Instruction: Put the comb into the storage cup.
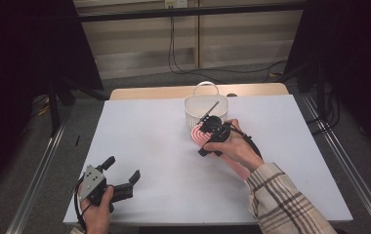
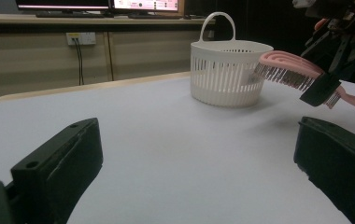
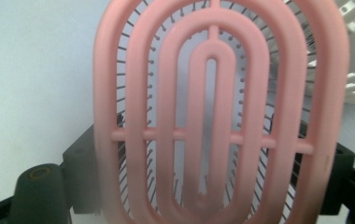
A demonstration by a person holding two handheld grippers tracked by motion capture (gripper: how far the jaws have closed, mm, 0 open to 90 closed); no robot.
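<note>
Pink hairbrush clamped in my right tongs, centre frame beside the white basket.
My left tongs gape wide and empty at lower left.

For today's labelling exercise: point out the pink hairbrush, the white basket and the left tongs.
pink hairbrush (image 3: 213, 116): right gripper view, on its central slotted rib.
white basket (image 2: 222, 77): left gripper view, on its slatted side wall.
left tongs (image 1: 122, 171): high view, midway between the open tips.
</note>
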